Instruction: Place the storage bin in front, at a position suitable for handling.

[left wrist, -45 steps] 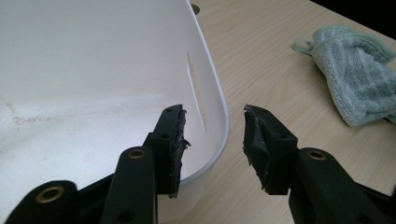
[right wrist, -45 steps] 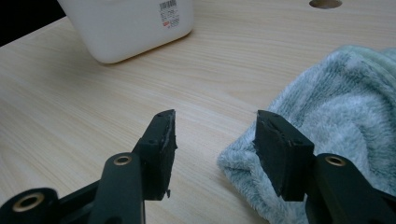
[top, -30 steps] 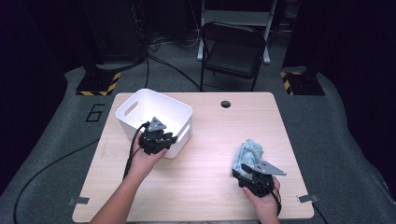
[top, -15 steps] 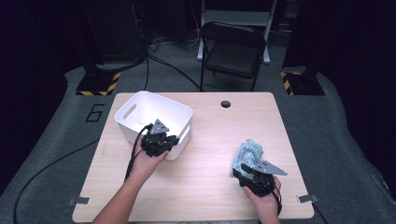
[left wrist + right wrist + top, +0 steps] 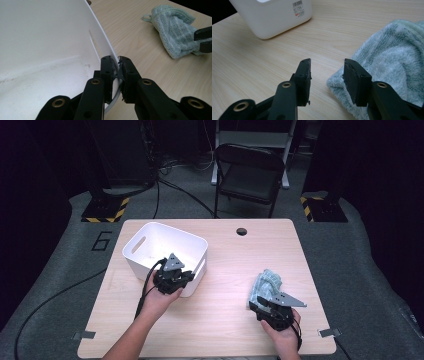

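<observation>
High view looks down; both close tool views share the table (image 5: pixel 220 270).

- your left gripper (image 5: pixel 117 65) has just closed, pinching the white bin's (image 5: pixel 50 42) rim.
- a pale green towel (image 5: pixel 175 32) lies on the bench (image 5: pixel 140 32), well apart from the bin.

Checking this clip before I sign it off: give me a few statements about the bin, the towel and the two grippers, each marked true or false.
1. The left gripper is clamped on the white bin's wall. True.
2. The towel lies inside the bin. False: it lies on the table, apart from the bin.
3. The right gripper has the towel pinched tight. False: its jaws, just now closing, stand apart at the towel's edge, one over bare table.
4. The bin stands upright on the table. True.
5. A second towel sits in the bin. False: what shows of its inside is bare.
</observation>
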The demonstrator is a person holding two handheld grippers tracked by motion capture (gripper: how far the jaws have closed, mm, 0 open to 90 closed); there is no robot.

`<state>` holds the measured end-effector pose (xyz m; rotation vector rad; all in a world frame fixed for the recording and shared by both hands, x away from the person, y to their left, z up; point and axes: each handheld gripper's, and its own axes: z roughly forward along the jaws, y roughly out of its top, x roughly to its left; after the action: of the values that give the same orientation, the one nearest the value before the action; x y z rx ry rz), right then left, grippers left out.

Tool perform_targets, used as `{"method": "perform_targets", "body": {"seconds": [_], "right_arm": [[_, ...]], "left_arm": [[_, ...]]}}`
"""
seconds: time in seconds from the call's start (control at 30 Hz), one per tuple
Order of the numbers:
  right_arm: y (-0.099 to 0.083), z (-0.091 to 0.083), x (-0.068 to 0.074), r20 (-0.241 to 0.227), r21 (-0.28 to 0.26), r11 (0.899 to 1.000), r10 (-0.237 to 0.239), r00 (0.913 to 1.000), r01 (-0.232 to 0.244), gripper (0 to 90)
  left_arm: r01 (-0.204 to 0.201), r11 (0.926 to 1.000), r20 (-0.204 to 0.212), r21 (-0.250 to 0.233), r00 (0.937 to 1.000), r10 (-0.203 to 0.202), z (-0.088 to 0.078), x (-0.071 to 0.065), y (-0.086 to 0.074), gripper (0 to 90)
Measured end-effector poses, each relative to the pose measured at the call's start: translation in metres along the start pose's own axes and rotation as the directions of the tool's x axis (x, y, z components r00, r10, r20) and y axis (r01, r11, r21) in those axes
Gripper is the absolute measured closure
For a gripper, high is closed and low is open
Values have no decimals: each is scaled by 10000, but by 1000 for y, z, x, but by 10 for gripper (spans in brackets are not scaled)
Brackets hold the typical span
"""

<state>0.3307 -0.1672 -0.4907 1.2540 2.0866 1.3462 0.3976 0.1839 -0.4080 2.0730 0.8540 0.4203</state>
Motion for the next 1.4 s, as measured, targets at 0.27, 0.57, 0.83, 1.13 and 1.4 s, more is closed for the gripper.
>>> {"method": "perform_targets", "body": {"seconds": [0.27, 0.57, 0.83, 1.13, 1.4], "right_arm": [[1, -1, 0, 45, -83, 9998, 191, 9998, -191, 612], [3, -2, 0, 7, -121, 9997, 229, 9997, -229, 595], [4, -3, 1, 29, -3, 10000, 10, 10000, -10, 678], [8, -8, -8, 293, -185, 9998, 99, 9995, -94, 601], [10, -14, -30, 1067, -64, 9992, 401, 9935, -397, 440]], "left_arm": [[159, 9998, 99, -88, 9998, -158, -1, -9, -2, 818], [364, 9992, 366, -165, 9987, -358, -2, -17, -4, 816], [366, 9991, 540, -223, 9979, -354, -3, -25, -6, 815], [300, 9992, 712, -271, 9971, -280, -7, -32, -10, 814], [426, 9983, 890, -398, 9953, -390, -8, -33, -13, 811]]}}
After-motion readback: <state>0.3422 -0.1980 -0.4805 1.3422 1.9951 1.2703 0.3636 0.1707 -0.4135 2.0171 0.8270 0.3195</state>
